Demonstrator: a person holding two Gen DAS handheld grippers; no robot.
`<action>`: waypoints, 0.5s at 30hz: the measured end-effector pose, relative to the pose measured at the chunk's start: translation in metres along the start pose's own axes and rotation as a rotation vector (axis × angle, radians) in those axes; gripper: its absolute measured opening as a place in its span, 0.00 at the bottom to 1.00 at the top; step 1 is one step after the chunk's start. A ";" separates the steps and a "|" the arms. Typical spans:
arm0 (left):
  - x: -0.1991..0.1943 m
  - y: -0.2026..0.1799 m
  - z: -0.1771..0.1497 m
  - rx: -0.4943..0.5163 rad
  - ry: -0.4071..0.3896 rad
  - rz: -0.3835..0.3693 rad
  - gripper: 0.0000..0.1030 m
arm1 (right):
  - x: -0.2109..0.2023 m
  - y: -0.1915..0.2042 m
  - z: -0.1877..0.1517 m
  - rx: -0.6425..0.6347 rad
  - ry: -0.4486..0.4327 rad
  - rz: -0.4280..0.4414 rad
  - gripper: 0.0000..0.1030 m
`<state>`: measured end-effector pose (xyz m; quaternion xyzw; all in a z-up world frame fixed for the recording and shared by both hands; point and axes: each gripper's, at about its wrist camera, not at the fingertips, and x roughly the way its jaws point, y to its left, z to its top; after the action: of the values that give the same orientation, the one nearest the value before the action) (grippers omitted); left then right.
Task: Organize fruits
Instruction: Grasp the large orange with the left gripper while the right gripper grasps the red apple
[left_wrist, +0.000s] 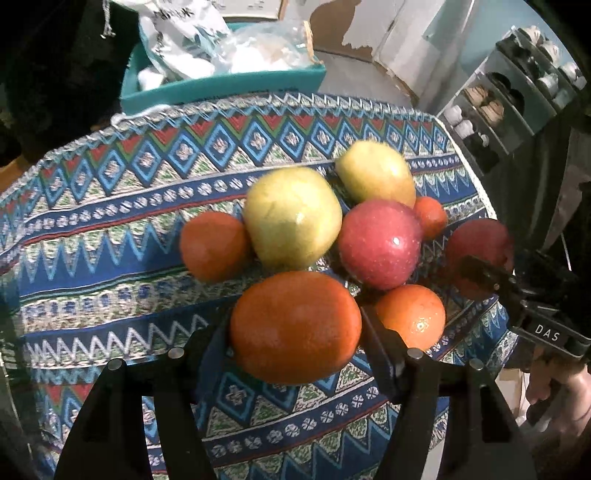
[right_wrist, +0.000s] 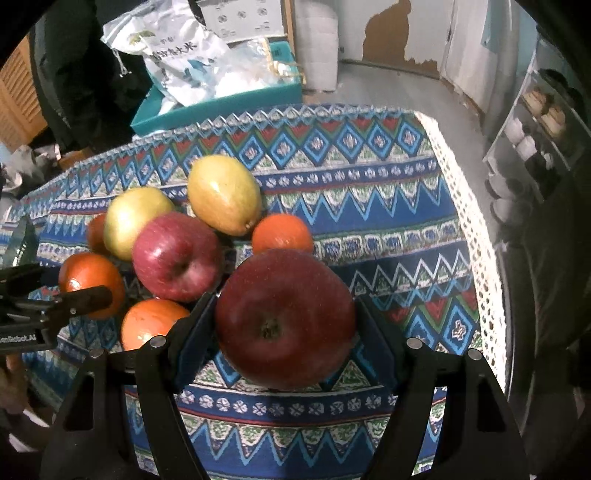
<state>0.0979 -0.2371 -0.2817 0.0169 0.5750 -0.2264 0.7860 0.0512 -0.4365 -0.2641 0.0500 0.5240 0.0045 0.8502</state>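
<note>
Orange (left_wrist: 295, 326) & dark red apple (right_wrist: 284, 317) lifted off cloth, other fruits (left_wrist: 291, 218) clustered behind.

cloth (left_wrist: 110, 236): blue, with red, green and white bands of zigzags, diamonds and small flowers; white lace edge
held orange (left_wrist: 295, 326): plain orange
held apple (right_wrist: 284, 317): dark red
second apple (right_wrist: 177, 256): red, pale speckles
pears (left_wrist: 291, 218): yellow-green, two of them
small oranges (left_wrist: 214, 245): orange, glossy
box (left_wrist: 221, 86): teal
bag (right_wrist: 177, 48): white, blue print
left gripper (left_wrist: 295, 332): black
right gripper (right_wrist: 284, 325): black, blue pads
</note>
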 end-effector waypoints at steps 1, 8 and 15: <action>-0.005 0.002 0.000 -0.002 -0.009 0.002 0.67 | -0.002 0.002 0.001 -0.004 -0.007 0.000 0.73; -0.040 0.013 -0.002 -0.010 -0.074 0.015 0.67 | -0.023 0.023 0.012 -0.029 -0.065 0.006 0.73; -0.067 0.022 -0.004 0.002 -0.134 0.051 0.67 | -0.045 0.044 0.023 -0.055 -0.123 0.027 0.73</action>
<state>0.0864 -0.1930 -0.2273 0.0170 0.5202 -0.2074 0.8283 0.0534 -0.3974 -0.2097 0.0337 0.4697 0.0275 0.8818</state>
